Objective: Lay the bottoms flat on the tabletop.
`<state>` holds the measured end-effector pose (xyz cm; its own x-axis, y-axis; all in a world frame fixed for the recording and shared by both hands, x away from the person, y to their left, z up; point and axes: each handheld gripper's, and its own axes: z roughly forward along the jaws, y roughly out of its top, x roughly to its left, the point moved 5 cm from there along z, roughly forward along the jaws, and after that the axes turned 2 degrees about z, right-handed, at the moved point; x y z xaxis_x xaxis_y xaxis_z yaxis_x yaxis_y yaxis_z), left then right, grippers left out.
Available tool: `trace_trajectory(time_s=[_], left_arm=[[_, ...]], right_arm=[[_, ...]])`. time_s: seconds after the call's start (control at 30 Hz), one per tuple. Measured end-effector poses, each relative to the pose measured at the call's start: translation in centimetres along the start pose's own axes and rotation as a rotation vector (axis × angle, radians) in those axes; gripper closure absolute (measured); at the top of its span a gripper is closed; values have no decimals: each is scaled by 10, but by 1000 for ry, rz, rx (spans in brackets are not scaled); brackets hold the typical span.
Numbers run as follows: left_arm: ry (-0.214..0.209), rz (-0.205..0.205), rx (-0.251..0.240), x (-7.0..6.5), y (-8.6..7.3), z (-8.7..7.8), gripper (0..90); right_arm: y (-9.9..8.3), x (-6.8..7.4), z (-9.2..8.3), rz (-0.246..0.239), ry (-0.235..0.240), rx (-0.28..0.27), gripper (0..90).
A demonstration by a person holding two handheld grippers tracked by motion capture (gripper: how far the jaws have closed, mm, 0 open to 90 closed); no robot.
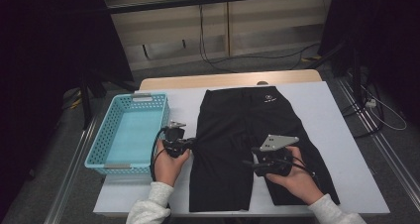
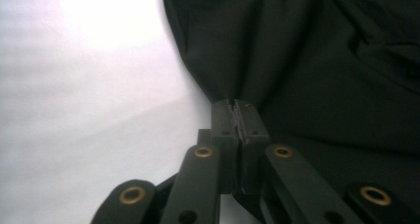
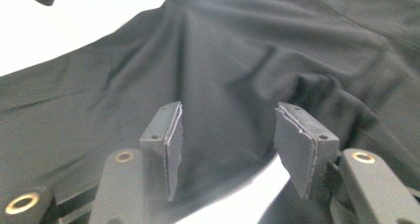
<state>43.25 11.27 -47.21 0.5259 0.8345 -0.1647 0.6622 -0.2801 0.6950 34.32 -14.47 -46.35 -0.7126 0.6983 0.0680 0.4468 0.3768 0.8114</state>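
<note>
Here, from the high view, black shorts (image 1: pixel 237 144) lie flat on the white table (image 1: pixel 341 149), waistband at the far side, with a blue basket (image 1: pixel 130 135) just beside them on the left. Your left gripper (image 1: pixel 190 143) sits at the left edge of the shorts; your right gripper (image 1: pixel 250 163) is over the right leg. In the left gripper view, your jaws are clenched on the cloth's edge. In the right gripper view, your jaws stand apart above the fabric, grasping nothing.
</note>
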Motion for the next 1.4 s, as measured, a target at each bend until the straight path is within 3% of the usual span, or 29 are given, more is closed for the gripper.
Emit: trace_trajectory(time_s=[0.07, 0.2, 0.43, 0.6, 0.73, 0.97, 1.17, 1.4], left_arm=[[-10, -5, 5, 0, -2, 0, 778], [10, 21, -17, 2, -5, 1, 502], [-1, 48, -11, 3, -9, 5, 282], [3, 81, -5, 3, -9, 7, 213], [-3, 77, 0, 5, -9, 7, 179], [-12, 100, 3, 0, -9, 9, 172], [-11, 101, 6, -1, -9, 8, 172], [-18, 104, 13, -2, -8, 9, 172]], right_arm=[[0, -5, -4, 8, -3, -15, 417], [1, -12, -10, 4, -27, -27, 368], [-3, -21, -15, 1, -72, -19, 318], [-8, -37, -26, 21, -140, -23, 302], [-16, -51, -36, 51, -186, -12, 298], [-33, -77, -56, 100, -297, 21, 293], [-51, -99, -77, 173, -358, 26, 331], [-69, -117, -90, 237, -409, 56, 450]])
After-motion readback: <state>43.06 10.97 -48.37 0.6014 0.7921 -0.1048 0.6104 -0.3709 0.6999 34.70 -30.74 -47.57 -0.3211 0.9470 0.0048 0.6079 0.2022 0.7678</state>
